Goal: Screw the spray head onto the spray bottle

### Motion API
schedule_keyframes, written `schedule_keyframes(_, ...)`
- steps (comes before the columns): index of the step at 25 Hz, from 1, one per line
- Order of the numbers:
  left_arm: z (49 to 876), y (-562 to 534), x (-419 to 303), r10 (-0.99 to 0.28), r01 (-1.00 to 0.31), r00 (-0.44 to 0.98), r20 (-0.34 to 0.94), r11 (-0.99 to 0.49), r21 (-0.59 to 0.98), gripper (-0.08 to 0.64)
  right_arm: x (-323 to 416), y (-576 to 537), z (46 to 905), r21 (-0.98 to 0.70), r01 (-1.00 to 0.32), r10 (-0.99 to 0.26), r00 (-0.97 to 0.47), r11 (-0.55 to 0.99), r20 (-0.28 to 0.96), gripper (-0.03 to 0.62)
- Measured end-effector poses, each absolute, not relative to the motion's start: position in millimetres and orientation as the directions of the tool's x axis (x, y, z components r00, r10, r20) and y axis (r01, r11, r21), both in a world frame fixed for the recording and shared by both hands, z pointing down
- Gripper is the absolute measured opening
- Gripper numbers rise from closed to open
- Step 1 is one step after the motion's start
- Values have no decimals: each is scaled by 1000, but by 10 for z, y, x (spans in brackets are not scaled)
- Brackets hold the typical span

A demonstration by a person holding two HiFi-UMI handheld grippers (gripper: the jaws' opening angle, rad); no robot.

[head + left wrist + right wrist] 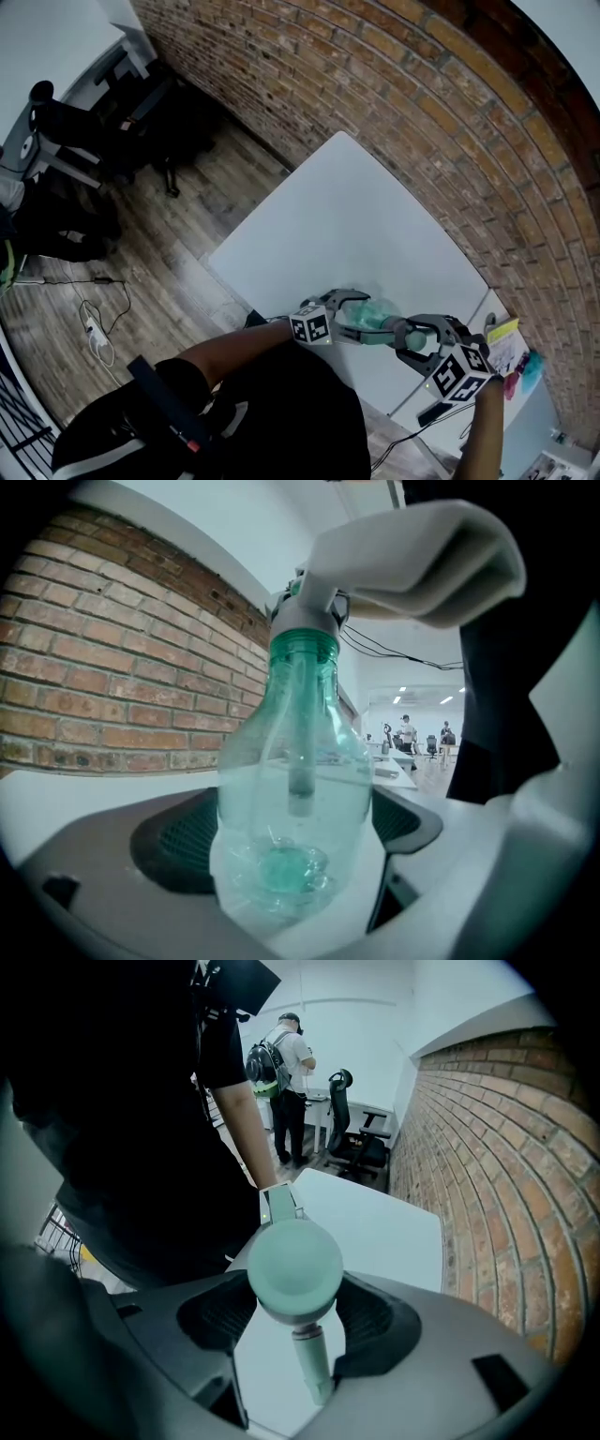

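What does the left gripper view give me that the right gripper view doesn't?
Left gripper view only: the spray bottle, its clear green body clamped by the left gripper, the dip tube inside, the spray head sitting on its neck. Right gripper view only: the right gripper closed on that head, a person beside an office chair. Both: spray head, brick wall, white table.

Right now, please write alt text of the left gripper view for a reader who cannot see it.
A clear green bottle is clamped between the left tongs, base toward the camera, with a pale spray head on its neck and a tube inside. A brick wall stands at the left, behind a white table.
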State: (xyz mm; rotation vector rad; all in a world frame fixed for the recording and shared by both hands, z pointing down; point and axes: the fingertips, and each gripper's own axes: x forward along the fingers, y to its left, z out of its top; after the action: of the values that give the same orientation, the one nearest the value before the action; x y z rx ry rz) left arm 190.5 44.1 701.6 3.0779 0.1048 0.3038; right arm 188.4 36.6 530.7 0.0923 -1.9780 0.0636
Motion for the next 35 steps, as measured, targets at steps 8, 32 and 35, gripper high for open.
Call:
schedule_keyframes(8,6970,433,1908,43,37,976,212,-999,31,511,1892,283,4995,-15,-407,-210,-501,913,839,259)
schedule_keyframes(32,6994,399,1949,48,41,977,206,-998,38,503,1967,230,5275,108,-586,-319,-270,803,908,259)
schedule_keyframes(35,6984,406,1939,51,45,977,205,-998,38,503,1955,249,5270,108,-537,-296,-277,837,914,259)
